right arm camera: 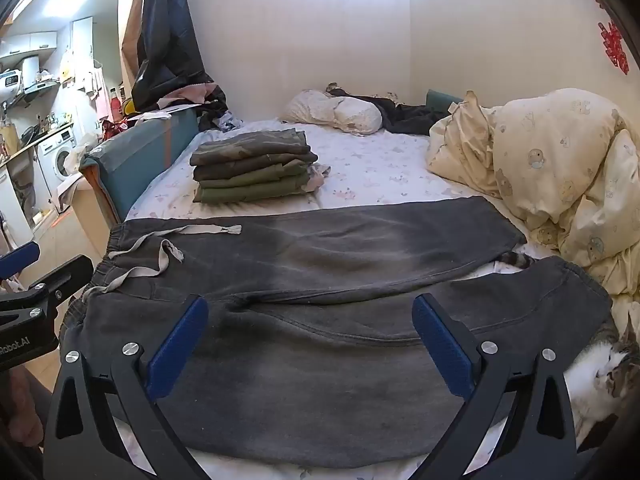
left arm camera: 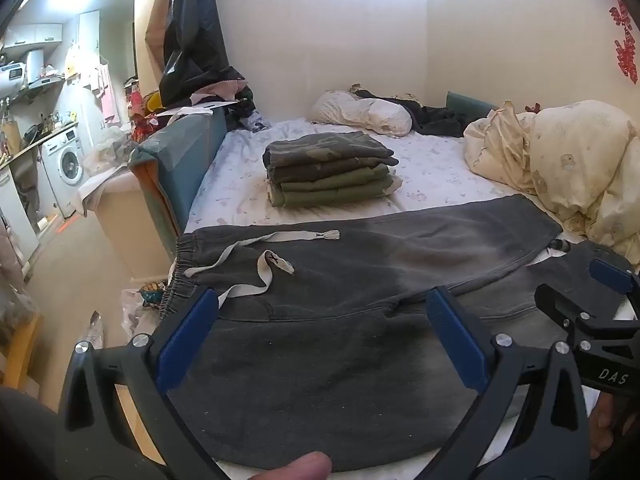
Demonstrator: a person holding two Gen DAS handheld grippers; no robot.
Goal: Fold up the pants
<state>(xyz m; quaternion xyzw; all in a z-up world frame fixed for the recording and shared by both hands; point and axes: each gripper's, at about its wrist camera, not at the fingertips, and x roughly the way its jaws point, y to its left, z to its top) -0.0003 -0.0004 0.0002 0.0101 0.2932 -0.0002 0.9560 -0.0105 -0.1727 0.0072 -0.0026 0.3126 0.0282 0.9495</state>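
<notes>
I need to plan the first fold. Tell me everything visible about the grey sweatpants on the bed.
The dark grey sweatpants look like faded fleece-type cotton, paler across the thighs. They lie flat and unfolded across the near edge of the bed, elastic waistband at the left, both legs running right and slightly apart, with cuffed hems. A light drawstring lies loose on the front. Neither open gripper touches them. A cat lies by the near leg's cuff.

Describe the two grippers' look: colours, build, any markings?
Both match: left gripper and right gripper have black skeletal frames with triangular cutouts, silver round screws, and blue ribbed pads lining the jaws. White lettering shows on each body: "DAS" on the right one, "Robot.AI" on the left. No cables visible.
</notes>
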